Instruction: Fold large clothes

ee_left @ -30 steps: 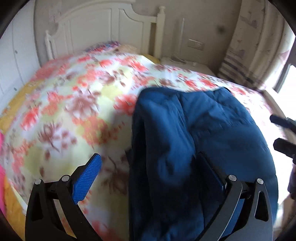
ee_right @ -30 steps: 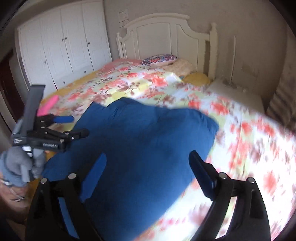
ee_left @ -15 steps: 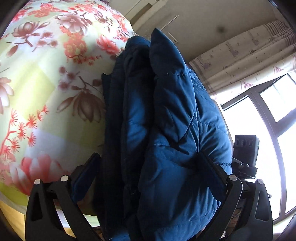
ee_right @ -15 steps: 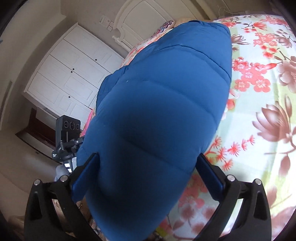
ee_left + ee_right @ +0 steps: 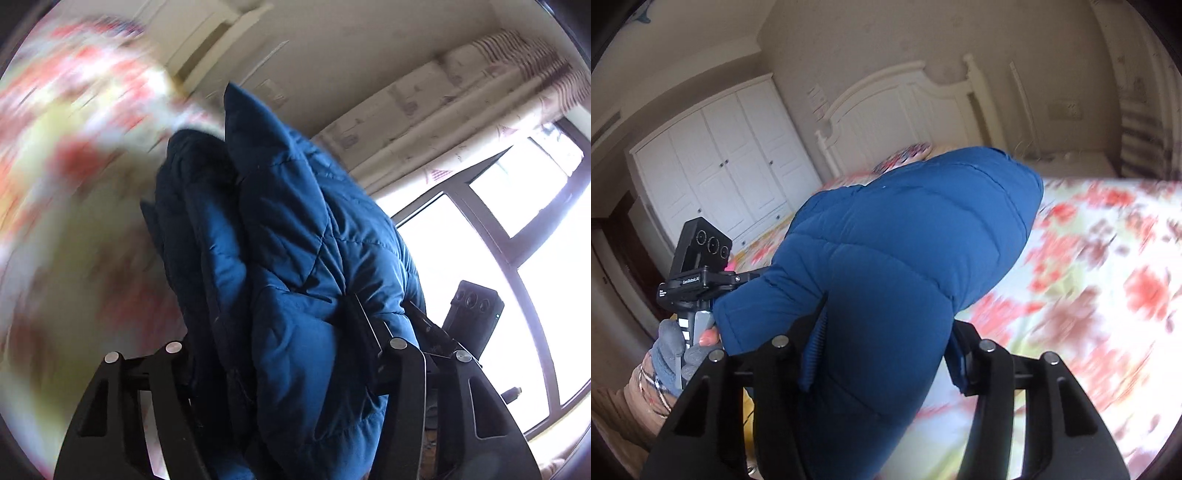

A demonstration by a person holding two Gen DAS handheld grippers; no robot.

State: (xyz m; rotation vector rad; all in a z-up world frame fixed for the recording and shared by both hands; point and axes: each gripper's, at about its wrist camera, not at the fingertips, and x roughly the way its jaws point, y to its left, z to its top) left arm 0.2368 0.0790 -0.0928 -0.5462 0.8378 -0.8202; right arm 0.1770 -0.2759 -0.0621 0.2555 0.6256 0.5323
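Both tools, the left tool and the right tool, are closing with the blue padded jacket already between their jaws above the flowered bed, and this soft, bulky, probably light garment seems best gripped at its thick folded edges.

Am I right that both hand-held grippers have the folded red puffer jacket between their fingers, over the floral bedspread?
Not quite: the puffer jacket is blue, not red, as the right wrist view shows. It does sit between the closing jaws of the right hand-held gripper and the left hand-held gripper, over the floral bedspread.
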